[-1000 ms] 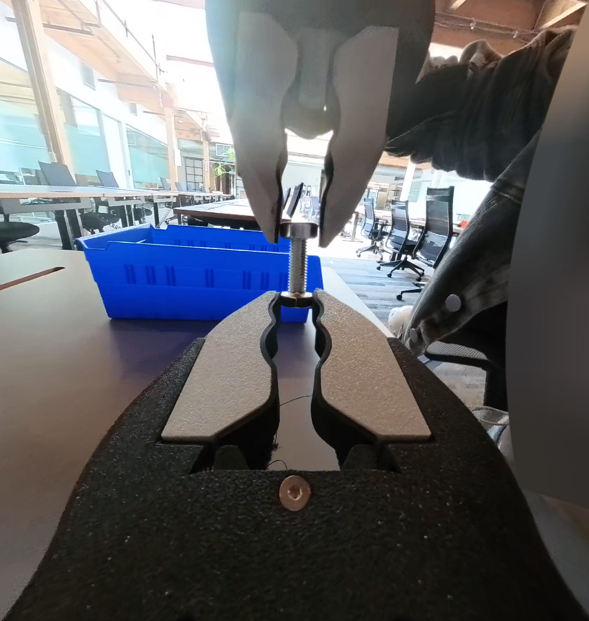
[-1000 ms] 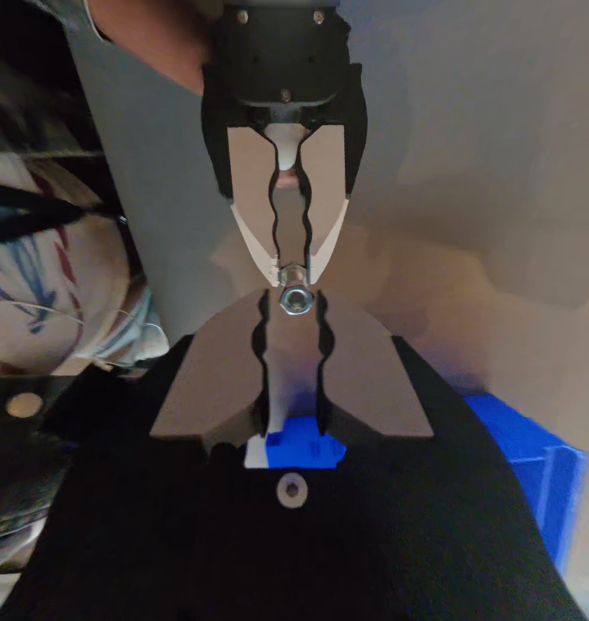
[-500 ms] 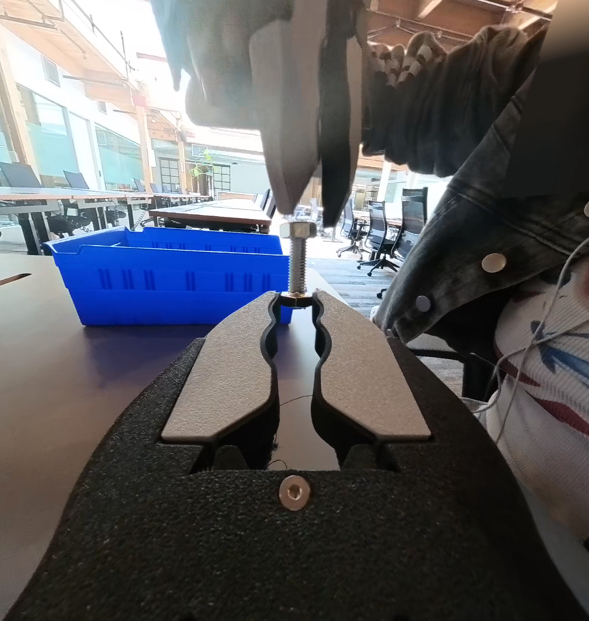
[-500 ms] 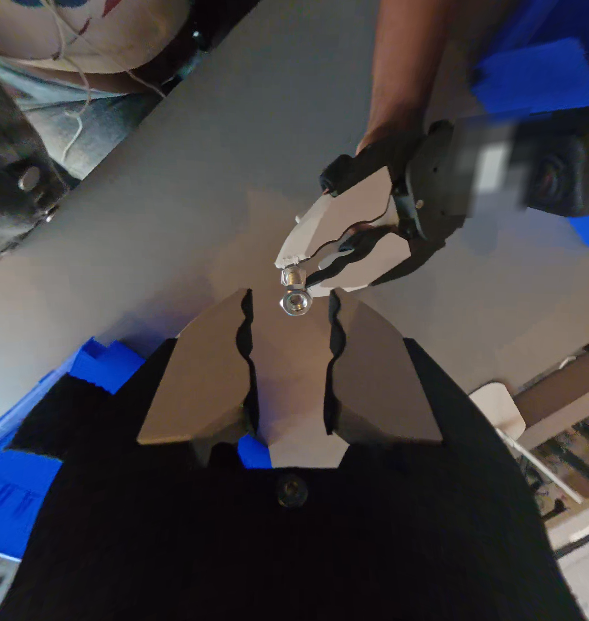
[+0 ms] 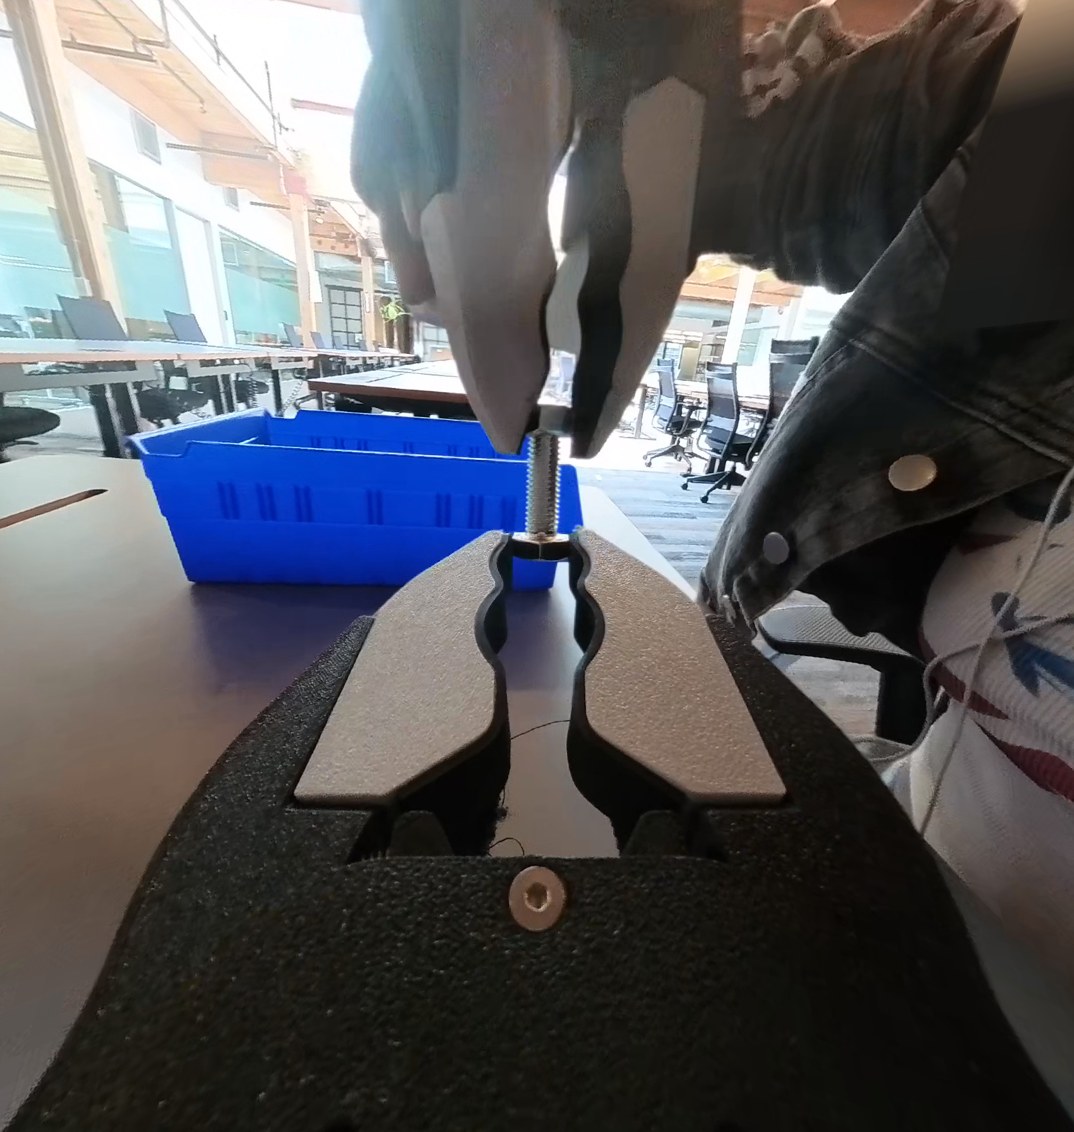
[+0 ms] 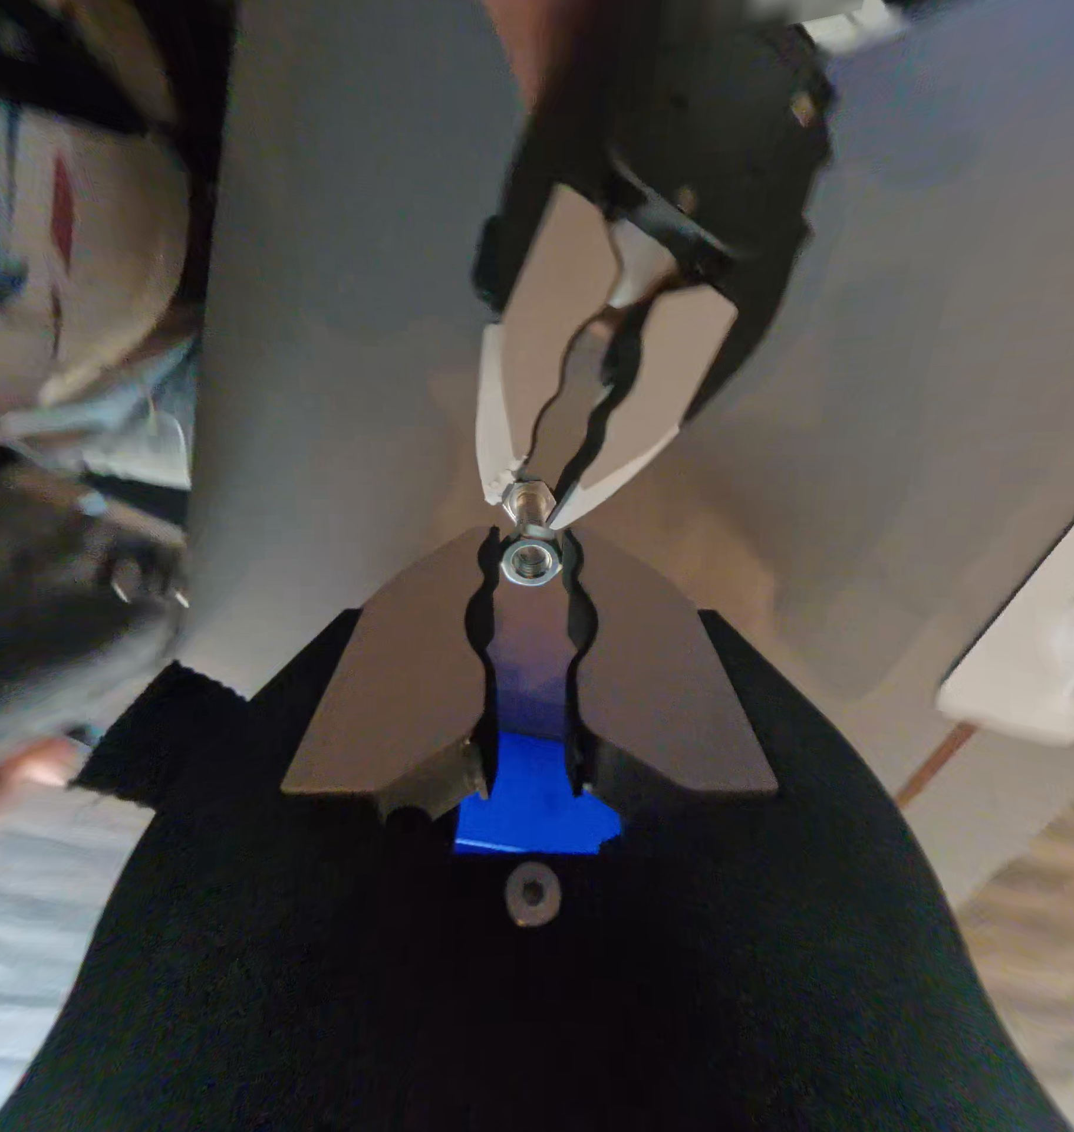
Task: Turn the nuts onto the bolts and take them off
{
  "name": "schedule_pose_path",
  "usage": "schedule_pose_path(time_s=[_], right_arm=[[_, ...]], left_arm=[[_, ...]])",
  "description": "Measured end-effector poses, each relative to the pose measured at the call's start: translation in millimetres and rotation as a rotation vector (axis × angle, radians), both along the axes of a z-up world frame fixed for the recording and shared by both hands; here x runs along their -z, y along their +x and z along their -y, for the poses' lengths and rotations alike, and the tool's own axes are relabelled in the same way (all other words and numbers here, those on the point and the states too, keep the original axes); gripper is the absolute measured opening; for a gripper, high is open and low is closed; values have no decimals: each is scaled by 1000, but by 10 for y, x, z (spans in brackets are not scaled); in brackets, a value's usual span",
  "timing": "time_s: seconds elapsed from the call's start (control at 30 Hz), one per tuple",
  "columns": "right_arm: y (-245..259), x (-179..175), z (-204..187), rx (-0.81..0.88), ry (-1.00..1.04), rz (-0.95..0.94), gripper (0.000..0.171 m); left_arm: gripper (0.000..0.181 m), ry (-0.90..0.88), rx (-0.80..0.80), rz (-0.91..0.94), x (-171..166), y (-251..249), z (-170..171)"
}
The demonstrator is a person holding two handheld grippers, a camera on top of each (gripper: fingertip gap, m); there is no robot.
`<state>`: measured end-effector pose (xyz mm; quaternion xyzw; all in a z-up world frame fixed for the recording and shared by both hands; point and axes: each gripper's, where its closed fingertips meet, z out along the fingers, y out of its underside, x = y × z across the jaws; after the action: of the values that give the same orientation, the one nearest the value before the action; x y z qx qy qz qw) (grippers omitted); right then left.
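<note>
- Upright, the bolt [image 5: 541,484] stands with its head clenched between the left gripper [image 5: 541,547] tips.
- Above, the right gripper [image 6: 529,560] grasps the nut [image 6: 529,562] on the bolt's top end.
- Behind stands a blue bin [image 5: 314,508]; its contents are hidden.

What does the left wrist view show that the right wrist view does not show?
Only the left wrist view shows the whole blue bin on the table, and the office chairs behind it. Only the right wrist view shows the open hole of the nut from its end. Both views show the bolt, held upright by its head in the left tongs, and the right tongs closed on the nut at its top.
</note>
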<state>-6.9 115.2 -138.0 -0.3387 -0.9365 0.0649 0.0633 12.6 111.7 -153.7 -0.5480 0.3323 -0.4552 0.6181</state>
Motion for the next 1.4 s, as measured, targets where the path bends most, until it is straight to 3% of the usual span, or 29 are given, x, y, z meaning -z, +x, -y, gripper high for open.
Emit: schedule_pose_path(time_s=[0.1, 0.2, 0.23, 0.47, 0.67, 0.8, 0.9, 1.0, 1.13, 1.2, 1.3, 1.4], right_arm=[[15, 22, -24, 424, -69, 22, 19], [64, 71, 43, 564, -173, 84, 59], [70, 62, 29, 519, -157, 81, 72], [130, -148, -16, -360, 76, -45, 60], [86, -26, 6, -515, 68, -46, 42], [22, 1, 37, -542, 65, -85, 18], [2, -9, 25, -471, 60, -88, 18], [-4, -10, 6, -290, 49, -67, 18], [26, 2, -35, 274, 25, -4, 18], [84, 22, 37, 442, -57, 53, 32], [46, -13, 1, 364, -41, 3, 53], [38, -102, -12, 112, 9, -51, 53]], left_arm=[[17, 2, -26, -14, 17, -3, -11], [17, 5, -14, -6, 1, 14, 5], [17, 2, -12, -8, 13, 17, 4], [17, 6, 33, -1, -3, 35, 51], [17, 3, 40, 7, -12, 22, 48], [17, 4, 46, 8, -11, 23, 54], [17, 3, 36, 8, -15, 16, 36], [17, 0, 25, 9, -11, 7, 32], [17, -6, 7, 16, -10, -3, 5], [17, 5, 11, -3, 4, 18, 21], [17, -2, 24, 13, -13, 29, 26], [17, 1, 28, 12, -18, 24, 33]])
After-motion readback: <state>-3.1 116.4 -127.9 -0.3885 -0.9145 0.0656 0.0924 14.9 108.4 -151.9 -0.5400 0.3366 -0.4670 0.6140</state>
